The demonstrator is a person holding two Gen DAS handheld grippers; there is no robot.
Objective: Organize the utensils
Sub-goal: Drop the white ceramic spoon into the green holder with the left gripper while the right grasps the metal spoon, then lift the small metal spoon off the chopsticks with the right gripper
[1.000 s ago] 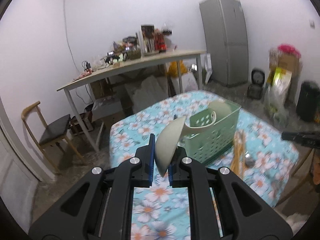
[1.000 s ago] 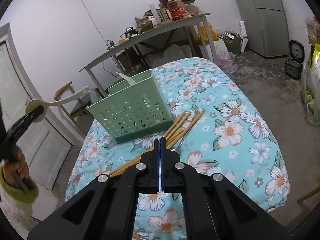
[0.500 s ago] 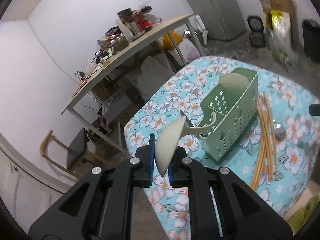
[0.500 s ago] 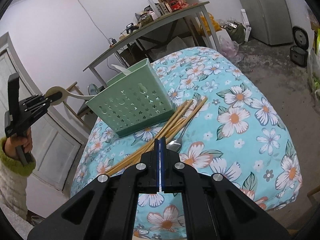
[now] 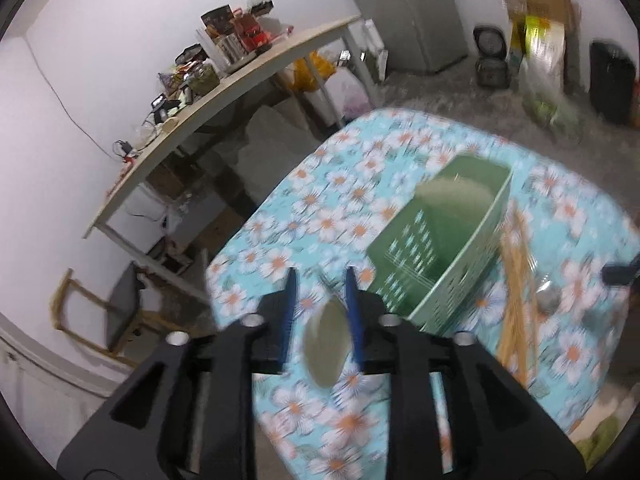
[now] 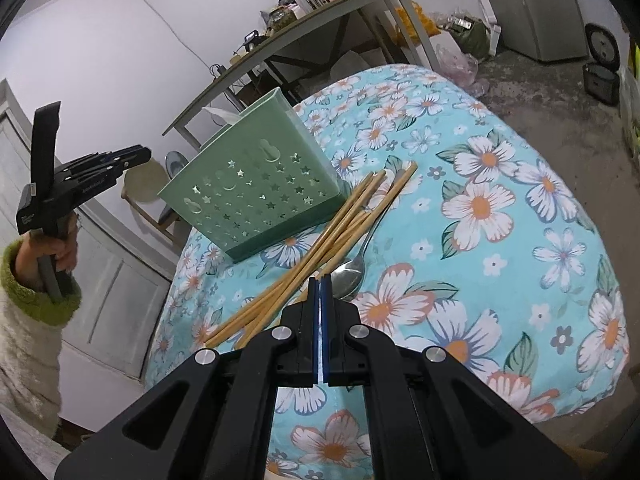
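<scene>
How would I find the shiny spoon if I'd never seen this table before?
Look at the table with the blue flowered cloth and find the green basket with star holes. Right beside it lies a bundle of wooden chopsticks. The spoon lies along their outer side, touching them; it is the only silver metal thing there, with a rounded bowl at the near end.

You're in a lived-in home room: a flowered tablecloth (image 6: 500,208) ahead, a fridge (image 6: 536,4) at two o'clock, a cluttered long table (image 6: 304,28) at twelve, a rice cooker (image 5: 490,62) on bare concrete floor (image 6: 552,92).
</scene>
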